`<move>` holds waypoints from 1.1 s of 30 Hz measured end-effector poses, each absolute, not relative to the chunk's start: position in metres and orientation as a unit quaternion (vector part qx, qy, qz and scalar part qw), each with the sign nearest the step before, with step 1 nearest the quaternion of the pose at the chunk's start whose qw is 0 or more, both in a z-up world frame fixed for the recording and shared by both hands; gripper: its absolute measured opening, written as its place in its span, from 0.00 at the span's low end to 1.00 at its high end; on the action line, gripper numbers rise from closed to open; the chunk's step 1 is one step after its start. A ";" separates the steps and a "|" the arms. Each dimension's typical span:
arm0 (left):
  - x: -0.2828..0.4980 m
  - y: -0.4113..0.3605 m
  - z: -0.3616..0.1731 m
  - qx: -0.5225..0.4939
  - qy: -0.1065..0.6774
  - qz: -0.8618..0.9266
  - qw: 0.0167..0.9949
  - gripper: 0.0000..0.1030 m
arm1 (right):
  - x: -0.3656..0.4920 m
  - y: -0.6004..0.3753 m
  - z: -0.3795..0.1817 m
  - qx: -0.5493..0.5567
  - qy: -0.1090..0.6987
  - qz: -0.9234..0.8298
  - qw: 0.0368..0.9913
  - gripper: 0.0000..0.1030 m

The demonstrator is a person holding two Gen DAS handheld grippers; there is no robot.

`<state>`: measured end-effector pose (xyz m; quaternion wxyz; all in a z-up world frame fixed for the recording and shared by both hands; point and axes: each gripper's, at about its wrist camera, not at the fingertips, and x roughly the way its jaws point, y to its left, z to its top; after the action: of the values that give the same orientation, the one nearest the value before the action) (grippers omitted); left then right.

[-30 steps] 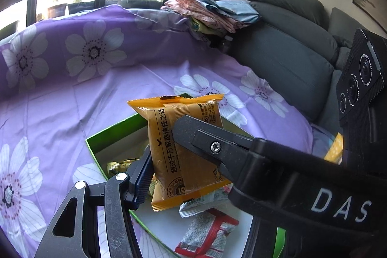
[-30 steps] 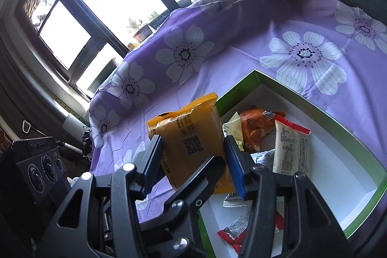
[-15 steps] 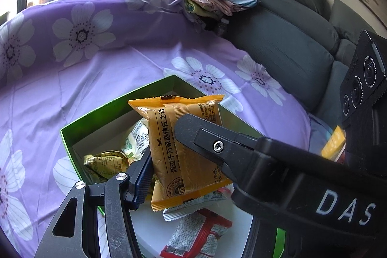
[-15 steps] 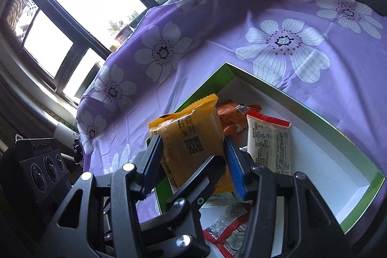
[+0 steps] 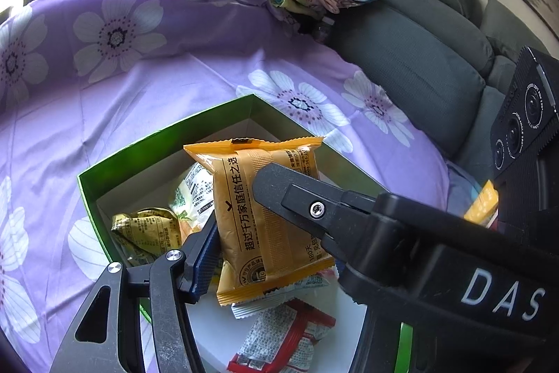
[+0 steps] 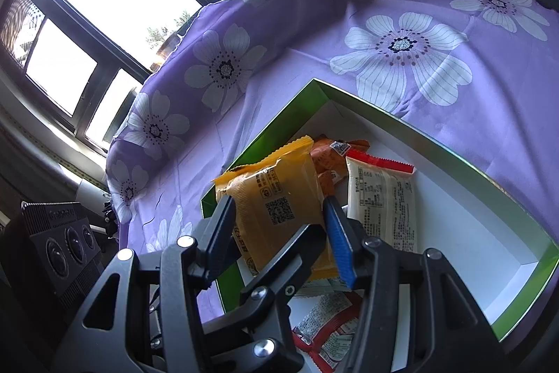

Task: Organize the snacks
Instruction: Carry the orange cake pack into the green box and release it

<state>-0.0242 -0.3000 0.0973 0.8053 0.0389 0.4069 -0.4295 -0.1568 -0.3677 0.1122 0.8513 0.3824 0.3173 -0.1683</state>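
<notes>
From the left wrist, the left gripper (image 5: 241, 215) grasps an orange plastic snack packet (image 5: 265, 212) upright by its side edges, above the green cardboard box with a white inside (image 5: 167, 135), apparently ready to drop in beside a crumpled yellow wrapper (image 5: 146, 233) and a red-and-white sachet (image 5: 283, 338). From the right wrist, the right gripper (image 6: 279, 219) clamps the same packet, hanging over the box's near left corner, perhaps to steady it. The box sits on a purple flowered cloth (image 6: 349, 58).
</notes>
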 end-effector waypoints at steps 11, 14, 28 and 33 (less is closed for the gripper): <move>-0.018 -0.297 0.092 0.028 0.425 -0.428 0.797 0.57 | -0.152 -0.367 0.109 0.381 0.329 -0.175 0.846 0.52; -0.018 -0.297 0.090 0.023 0.428 -0.428 0.796 0.57 | -0.151 -0.367 0.108 0.378 0.331 -0.180 0.846 0.52; -0.013 -0.295 0.084 0.014 0.455 -0.419 0.786 0.60 | -0.152 -0.369 0.105 0.395 0.335 -0.180 0.837 0.53; -0.014 -0.296 0.083 0.016 0.451 -0.416 0.789 0.60 | -0.150 -0.368 0.104 0.391 0.338 -0.182 0.836 0.53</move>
<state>-0.0138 -0.2958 0.0835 0.7894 0.0162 0.4513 -0.4159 -0.1501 -0.3685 0.1036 0.8362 0.3913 0.3382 -0.1823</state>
